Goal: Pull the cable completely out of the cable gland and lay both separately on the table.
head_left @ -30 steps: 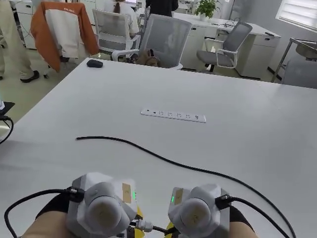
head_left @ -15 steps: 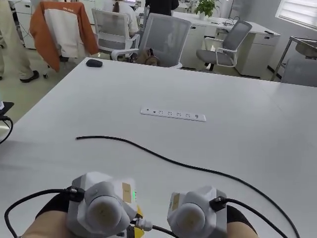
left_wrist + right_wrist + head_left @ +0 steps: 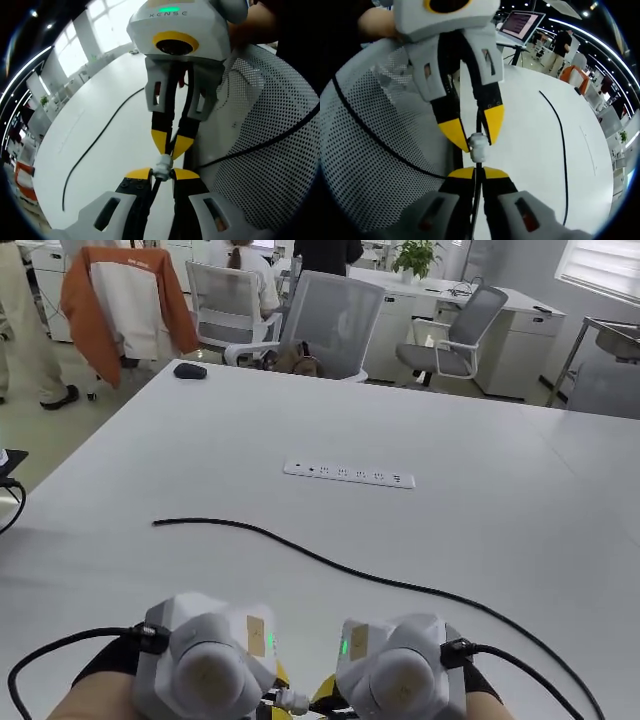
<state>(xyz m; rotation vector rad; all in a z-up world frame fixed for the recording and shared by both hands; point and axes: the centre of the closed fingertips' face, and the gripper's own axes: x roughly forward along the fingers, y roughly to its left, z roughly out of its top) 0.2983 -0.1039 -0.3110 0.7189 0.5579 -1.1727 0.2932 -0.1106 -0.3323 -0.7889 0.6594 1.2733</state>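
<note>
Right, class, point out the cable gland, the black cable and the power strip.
cable gland (image 3: 162,165), left gripper view, its white body
black cable (image 3: 210,523), head view, left stretch on the table
power strip (image 3: 349,474), head view, its middle

"XENSE" on the right claw

The left gripper clamps its yellow-tipped jaws on the white gland. The right gripper faces it from above, jaws pinched on the black cable just beside the gland. The cable trails across the white table. A mesh chair stands beside it.
</note>
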